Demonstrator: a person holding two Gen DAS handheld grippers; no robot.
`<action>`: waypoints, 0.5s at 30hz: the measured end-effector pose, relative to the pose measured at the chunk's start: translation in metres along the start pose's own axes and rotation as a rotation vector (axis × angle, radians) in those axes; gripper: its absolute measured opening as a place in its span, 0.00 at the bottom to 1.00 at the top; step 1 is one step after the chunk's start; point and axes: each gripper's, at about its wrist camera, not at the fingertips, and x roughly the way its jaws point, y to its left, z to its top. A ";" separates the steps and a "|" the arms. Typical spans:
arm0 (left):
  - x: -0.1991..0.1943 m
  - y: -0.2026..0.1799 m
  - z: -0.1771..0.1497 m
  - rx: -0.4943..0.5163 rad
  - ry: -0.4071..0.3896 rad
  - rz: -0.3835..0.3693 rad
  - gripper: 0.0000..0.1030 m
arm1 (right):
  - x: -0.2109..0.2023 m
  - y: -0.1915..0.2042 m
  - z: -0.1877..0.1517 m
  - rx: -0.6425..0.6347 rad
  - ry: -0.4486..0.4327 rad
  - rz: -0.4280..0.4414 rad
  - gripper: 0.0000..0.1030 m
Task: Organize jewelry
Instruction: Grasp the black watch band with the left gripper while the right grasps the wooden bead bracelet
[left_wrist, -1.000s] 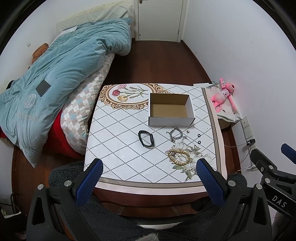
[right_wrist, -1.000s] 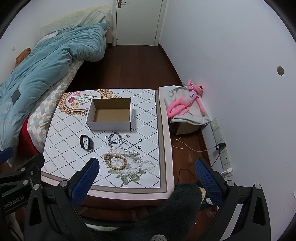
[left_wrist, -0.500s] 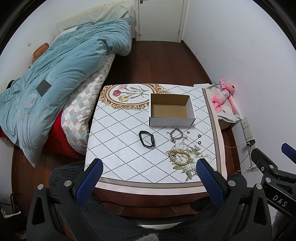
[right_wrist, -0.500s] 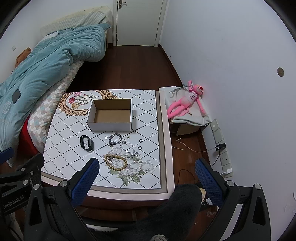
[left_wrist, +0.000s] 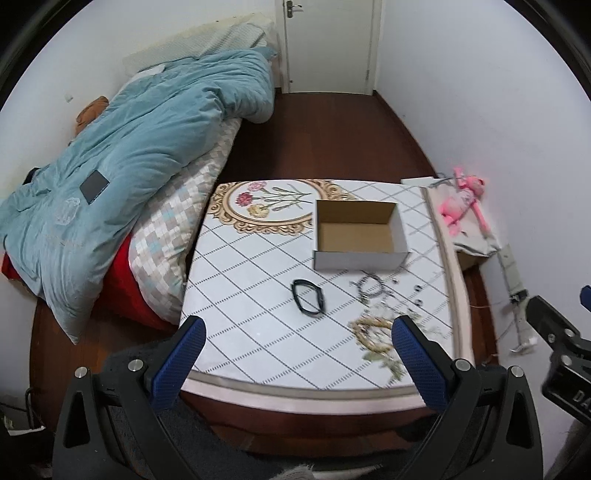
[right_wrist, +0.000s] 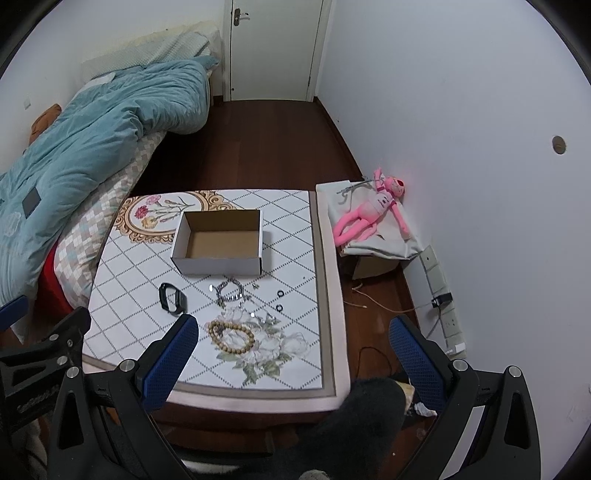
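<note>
— So, anything organized yet?
— No — cardboard box (right_wrist: 221, 246) empty; bead bracelet (right_wrist: 231, 336), chain (right_wrist: 229, 291), black band (right_wrist: 171, 297) on the worktop (right_wrist: 295, 236); left gripper (left_wrist: 295, 360) and right gripper (right_wrist: 291, 356) both wide, holding nothing.

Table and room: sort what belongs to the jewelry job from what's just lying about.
Job: cardboard box, wooden bead bracelet, silver chain bracelet, black band, two small rings.

Lying about: pink plush toy, blue duvet, wall sockets.

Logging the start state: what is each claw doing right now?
Left claw: open, holding nothing.
Right claw: open, holding nothing.
</note>
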 end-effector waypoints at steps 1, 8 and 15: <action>0.007 0.002 0.000 0.000 -0.004 0.007 1.00 | 0.009 0.001 0.000 -0.001 0.007 0.004 1.00; 0.080 0.012 -0.004 0.003 0.050 0.089 1.00 | 0.098 0.015 -0.008 -0.002 0.124 -0.010 1.00; 0.146 0.012 -0.012 0.021 0.152 0.133 1.00 | 0.207 0.028 -0.043 0.011 0.318 0.021 0.79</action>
